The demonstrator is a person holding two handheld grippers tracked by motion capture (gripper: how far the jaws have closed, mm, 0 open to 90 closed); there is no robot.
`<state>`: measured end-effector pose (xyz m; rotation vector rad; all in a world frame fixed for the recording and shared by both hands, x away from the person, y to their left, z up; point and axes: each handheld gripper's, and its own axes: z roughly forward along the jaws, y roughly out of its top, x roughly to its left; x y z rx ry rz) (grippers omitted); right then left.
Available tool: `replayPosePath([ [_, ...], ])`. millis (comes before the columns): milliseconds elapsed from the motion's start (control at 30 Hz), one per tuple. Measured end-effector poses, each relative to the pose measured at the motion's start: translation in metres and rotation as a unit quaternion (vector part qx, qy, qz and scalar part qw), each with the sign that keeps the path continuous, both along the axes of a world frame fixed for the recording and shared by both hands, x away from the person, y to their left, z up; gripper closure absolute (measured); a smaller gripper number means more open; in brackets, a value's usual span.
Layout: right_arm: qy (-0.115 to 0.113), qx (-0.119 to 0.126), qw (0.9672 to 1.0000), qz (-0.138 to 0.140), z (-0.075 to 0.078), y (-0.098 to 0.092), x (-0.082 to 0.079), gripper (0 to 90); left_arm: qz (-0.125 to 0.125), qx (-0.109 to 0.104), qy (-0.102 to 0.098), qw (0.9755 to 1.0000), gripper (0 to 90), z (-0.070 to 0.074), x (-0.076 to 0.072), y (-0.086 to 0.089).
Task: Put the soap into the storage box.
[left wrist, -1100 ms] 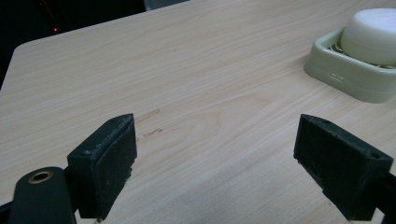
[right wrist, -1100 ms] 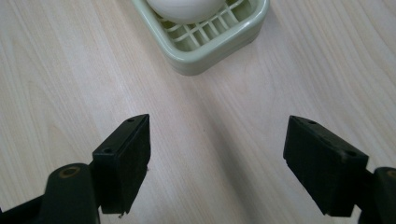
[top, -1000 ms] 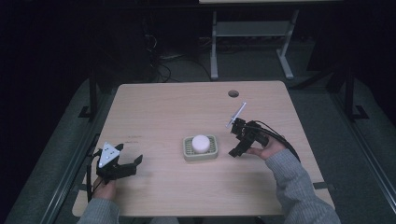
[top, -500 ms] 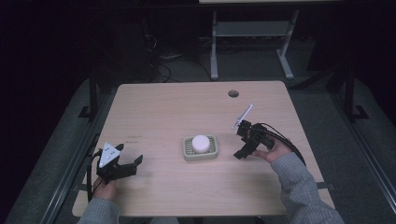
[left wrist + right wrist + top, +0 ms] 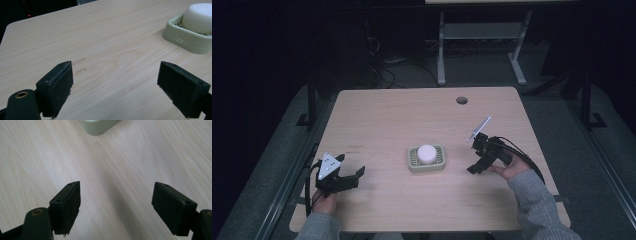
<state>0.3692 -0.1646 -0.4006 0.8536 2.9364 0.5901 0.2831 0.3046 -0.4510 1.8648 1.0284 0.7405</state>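
Note:
A pale green soap dish (image 5: 426, 165) sits near the table's middle with a round white soap bar (image 5: 427, 153) in it. In the left gripper view the dish (image 5: 186, 41) and the bar (image 5: 198, 17) lie at the upper right. My left gripper (image 5: 354, 176) rests at the front left of the table, open and empty, its jaws wide apart (image 5: 115, 90). My right gripper (image 5: 476, 167) hovers right of the dish, tilted down, open and empty (image 5: 116, 207). A corner of the dish (image 5: 98, 126) shows at the top of the right gripper view.
The light wooden table (image 5: 387, 120) has a round cable hole (image 5: 461, 100) at the back right. Faint scuff marks (image 5: 80, 66) lie on the wood ahead of the left gripper. A white metal frame (image 5: 482, 45) stands on the dark floor behind the table.
The right gripper has drawn back to the right, away from the soap dish. The left gripper has stayed in place.

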Motion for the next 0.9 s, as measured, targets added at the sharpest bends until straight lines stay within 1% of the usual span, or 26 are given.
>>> replayPosePath([
  [200,0.006,0.001,1.0,-0.006,-0.007,-0.006,-0.005,22.6,-0.001,0.0,0.0,1.0,12.9,0.0,0.0,-0.001],
  [233,0.002,0.004,1.0,-0.002,-0.007,-0.007,-0.006,22.7,-0.002,-0.001,-0.001,1.0,12.8,0.0,0.0,-0.001],
  [400,0.003,0.009,0.9999,-0.007,-0.01,-0.011,-0.011,22.7,-0.003,0.0,0.001,1.0,12.8,0.0,-0.001,-0.001],
  [500,0.001,0.006,0.9999,-0.01,-0.012,-0.014,-0.016,22.7,-0.003,0.001,0.002,1.0,12.8,0.0,-0.001,-0.002],
  [900,-0.005,0.026,0.9991,-0.032,-0.018,-0.033,-0.031,22.7,-0.002,0.004,0.002,1.0,12.9,-0.001,-0.001,-0.002],
])
